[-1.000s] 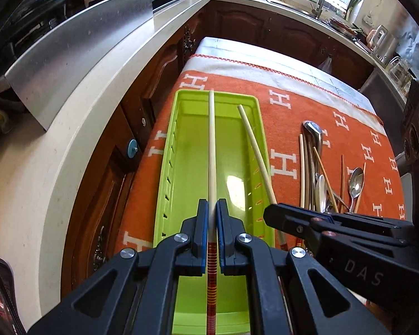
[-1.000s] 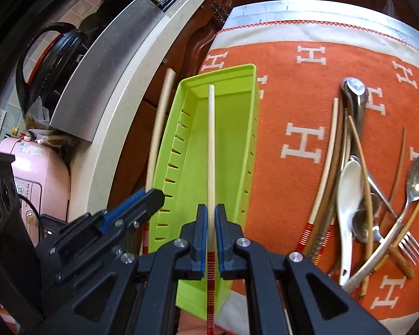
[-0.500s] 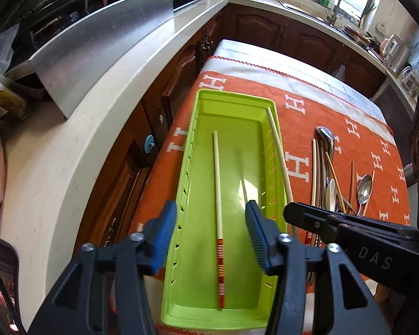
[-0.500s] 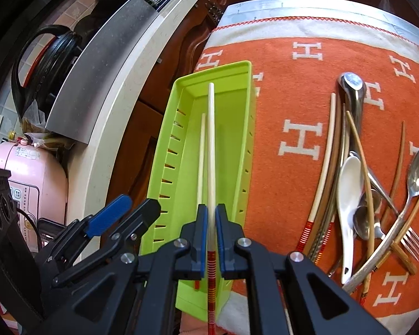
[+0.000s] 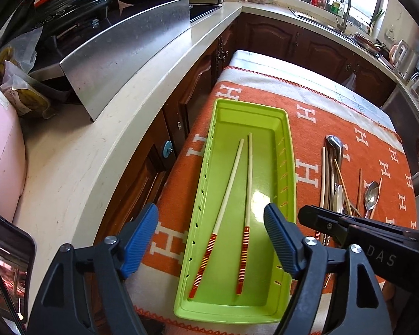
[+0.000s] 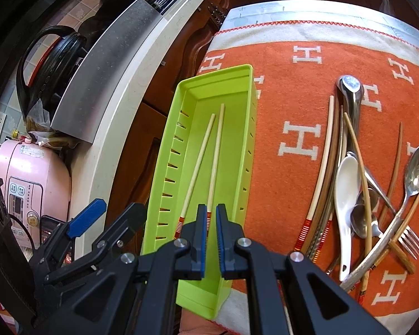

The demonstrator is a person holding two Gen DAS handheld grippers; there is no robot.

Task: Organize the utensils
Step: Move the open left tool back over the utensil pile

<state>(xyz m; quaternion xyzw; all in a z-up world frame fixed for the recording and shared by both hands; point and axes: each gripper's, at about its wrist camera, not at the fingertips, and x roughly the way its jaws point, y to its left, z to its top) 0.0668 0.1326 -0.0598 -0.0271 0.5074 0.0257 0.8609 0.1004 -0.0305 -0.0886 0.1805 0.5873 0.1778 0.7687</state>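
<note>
Above the green tray [image 5: 289, 150]: left gripper [image 5: 211, 237] spread wide, holding nothing; right gripper [image 6: 212, 240] narrowly parted, gripping nothing. Two chopsticks [image 5: 247, 192] lie inside the tray. Loose utensil pile [image 6: 357, 184] lies on the orange cloth [image 6: 290, 97] beside it.

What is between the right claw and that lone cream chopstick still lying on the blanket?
Nothing visible blocks it: the cream chopstick lies at the utensil pile's left edge, with bare orange blanket between it and the right claw.

Lime-green tray [image 5: 289, 150]; cream chopsticks [image 5: 247, 184] with red-and-gold striped ends — orange blanket [image 5: 377, 150] patterned with white H letters; blue tong pads [image 5: 278, 234].
</note>
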